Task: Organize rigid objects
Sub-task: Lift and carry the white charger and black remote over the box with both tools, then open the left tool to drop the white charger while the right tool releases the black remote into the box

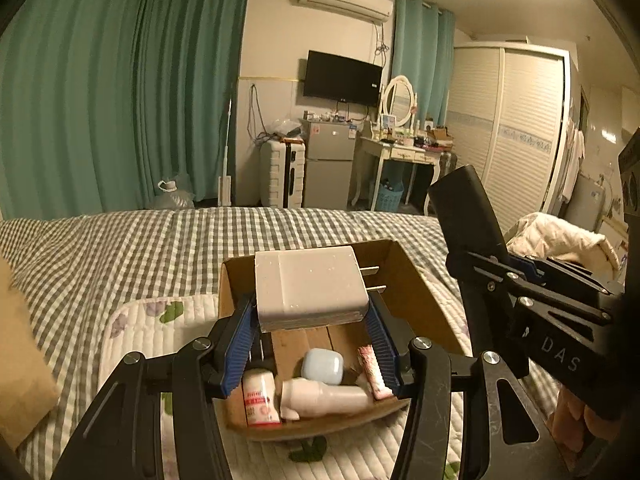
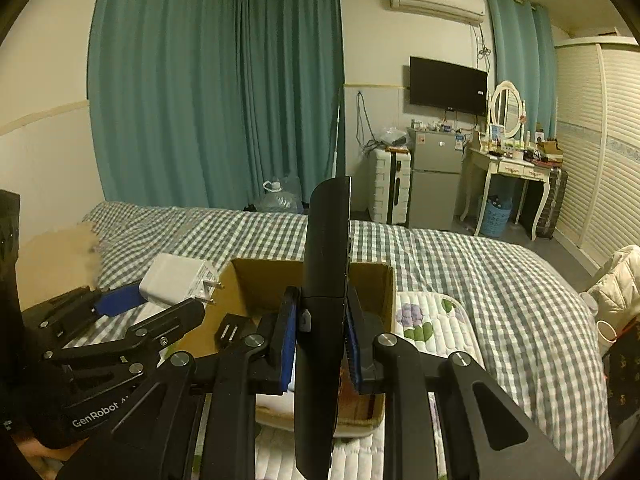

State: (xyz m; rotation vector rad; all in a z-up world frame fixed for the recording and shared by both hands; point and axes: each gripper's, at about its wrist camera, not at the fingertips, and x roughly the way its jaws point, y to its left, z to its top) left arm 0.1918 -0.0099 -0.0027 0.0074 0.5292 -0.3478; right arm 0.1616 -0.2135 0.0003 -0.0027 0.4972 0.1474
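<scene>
- Nearest us, the left gripper (image 1: pixel 312 312) is clamped on a white charger (image 1: pixel 310 286): a blocky plastic brick with rounded edges, faint specks on its top and two flat metal prongs poking out its far side. Ribbed blue pads (image 1: pixel 240 344) press its left and right faces.
- The charger hangs over the open cardboard box (image 1: pixel 416 280), above the contents and touching none of them.
- In the box, near end, we note a small white bottle with a red label (image 1: pixel 260 398), a white plastic bottle on its side (image 1: pixel 320 398), a pale blue rounded case (image 1: pixel 322 366) and a pink-patterned tube (image 1: pixel 372 372) against the right wall. Plain brown board, matte.
- The right gripper (image 2: pixel 322 344) is closed on a long black slab (image 2: pixel 326 280), smooth and slightly glossy, thin edge toward us, standing upright above the box's right half. We cannot tell what it is.
- The box sits on a white quilted pad with floral print (image 2: pixel 428 320), which lies on a grey-and-white checked bedspread (image 2: pixel 480 264).
- Far side: teal pleated curtains (image 2: pixel 180 92), a white suitcase (image 2: pixel 390 184), a small grey fridge (image 2: pixel 436 176), a white dressing table with oval mirror (image 2: pixel 508 160), a wall-mounted television (image 2: pixel 448 84).
</scene>
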